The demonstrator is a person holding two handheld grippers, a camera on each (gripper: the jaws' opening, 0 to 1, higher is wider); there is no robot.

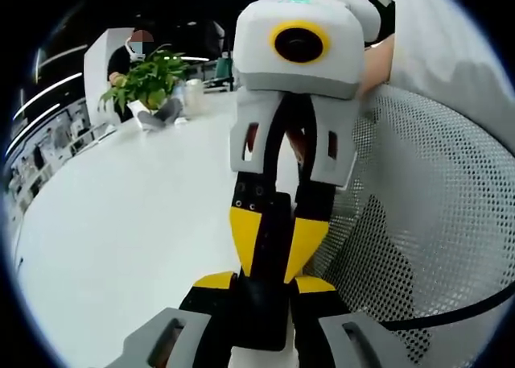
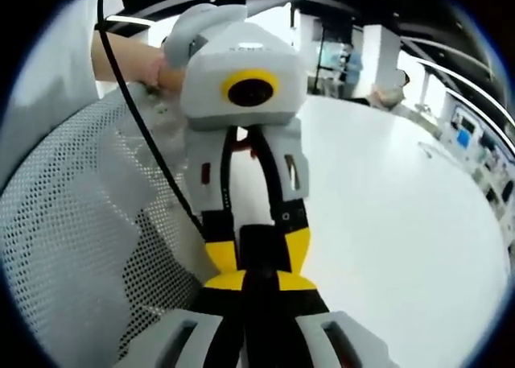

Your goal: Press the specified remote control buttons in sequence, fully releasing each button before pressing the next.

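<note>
Both sets of jaws look clenched on the slim black remote [image 1: 262, 308], the left gripper [image 1: 264, 283] and right gripper [image 2: 261, 281] meeting tip to tip above the white desk [image 1: 121, 223]. No button faces either camera, so my call: one gripper lets go, then presses squarely and lifts fully off.

Left gripper view: the right gripper [image 1: 273, 259] ahead has a white-grey body, black jaws and yellow tips. A black remote [image 1: 261, 303] sits between the near jaws. The table [image 1: 121, 223] to the left is plain white; the chair back [image 1: 434, 215] to the right is white mesh — a fine dotted pattern. Far ahead, a plant [image 1: 149, 78] is green.

Right gripper view: the left gripper [image 2: 253, 259] shows the same scheme — pale grey, black, yellow. A black cable [image 2: 145, 134] crosses the mesh to its left.
</note>
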